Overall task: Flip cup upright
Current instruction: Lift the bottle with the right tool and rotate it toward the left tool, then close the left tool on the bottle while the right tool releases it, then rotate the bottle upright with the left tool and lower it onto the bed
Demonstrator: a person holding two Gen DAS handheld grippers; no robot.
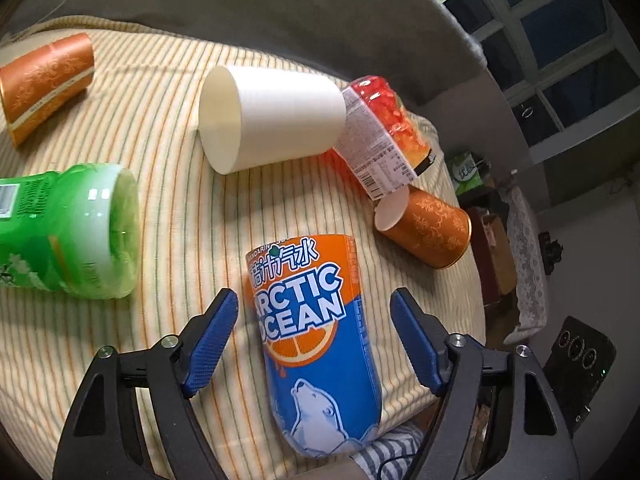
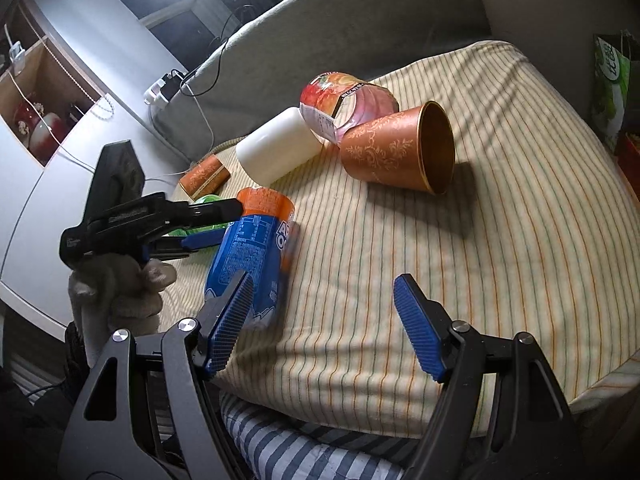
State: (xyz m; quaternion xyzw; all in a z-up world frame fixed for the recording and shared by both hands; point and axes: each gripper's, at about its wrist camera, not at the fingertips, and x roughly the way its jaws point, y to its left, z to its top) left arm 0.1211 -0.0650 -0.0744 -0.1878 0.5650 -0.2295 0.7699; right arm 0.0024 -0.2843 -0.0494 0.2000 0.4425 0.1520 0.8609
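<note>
The left tool (image 1: 314, 330), spread apart, straddles the Arctic Ocean cup (image 1: 316, 344) lying sideways on the striped cushion (image 1: 168, 184). The right tool (image 2: 324, 326) gapes, holding nothing. Beyond lie a white cup (image 1: 276, 120) and an orange cup (image 2: 394, 152), its visible interior bare.

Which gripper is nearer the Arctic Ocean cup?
Left. The left gripper straddles the lying Arctic Ocean cup, jaws open on either side of it. The right gripper is open beside it, nearer the cushion's front edge.

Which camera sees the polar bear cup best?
The left wrist view: the blue and orange cup lies on its side between the open left gripper, bear and letters facing the camera. The right wrist view shows only its blurred back.
</note>
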